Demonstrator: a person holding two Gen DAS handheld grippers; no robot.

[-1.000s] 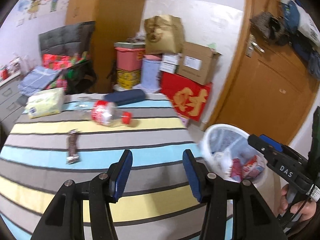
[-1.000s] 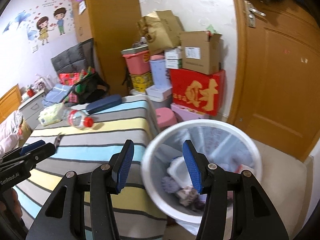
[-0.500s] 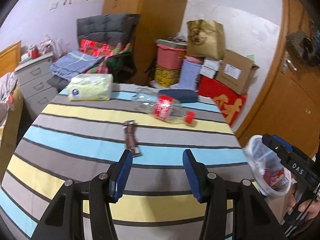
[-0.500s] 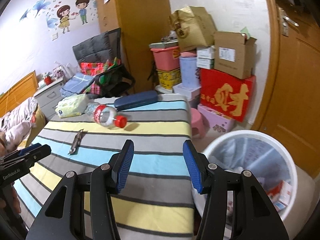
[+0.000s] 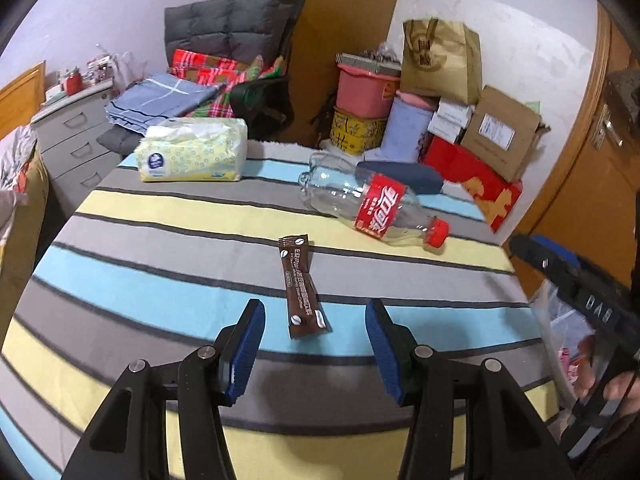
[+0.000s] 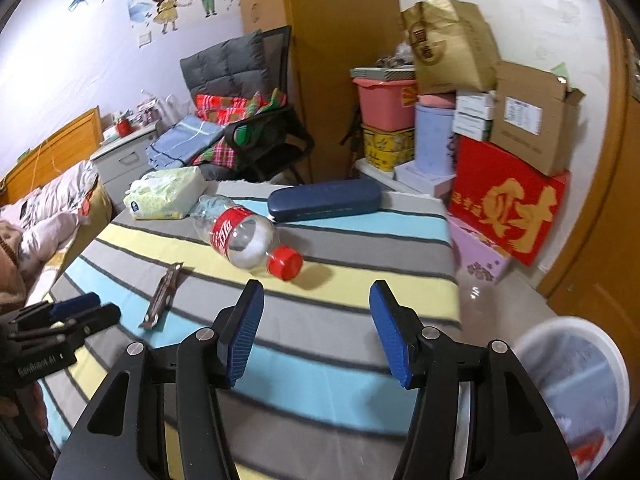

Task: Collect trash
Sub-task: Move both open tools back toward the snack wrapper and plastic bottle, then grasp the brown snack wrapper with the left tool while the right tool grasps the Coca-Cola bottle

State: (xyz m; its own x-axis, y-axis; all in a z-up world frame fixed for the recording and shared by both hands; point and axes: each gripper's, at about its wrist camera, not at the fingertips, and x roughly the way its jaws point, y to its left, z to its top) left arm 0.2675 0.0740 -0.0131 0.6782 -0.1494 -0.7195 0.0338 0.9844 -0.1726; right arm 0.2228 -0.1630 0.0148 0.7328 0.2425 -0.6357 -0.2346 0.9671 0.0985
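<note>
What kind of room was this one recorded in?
Most likely a lived-in bedroom doubling as storage: a bed at the left edge, a drawer unit by the wall, and stacked boxes beside the door.

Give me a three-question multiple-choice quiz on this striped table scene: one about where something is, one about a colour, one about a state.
1. Where does the brown coffee sachet lie?
A. On the striped tablecloth
B. In the white waste bin
C. On top of the tissue pack

2. What colour is the cap of the clear plastic bottle?
A. Blue
B. Red
C. White

3. How is the left claw?
A. Shut on the bottle
B. Shut on the sachet
C. Open, holding nothing

Answers: 1 A, the sachet lies flat on the stripes ahead of the left claw. 2 B, the cap is red like the label. 3 C, its blue pads stand apart, touching nothing.
</note>
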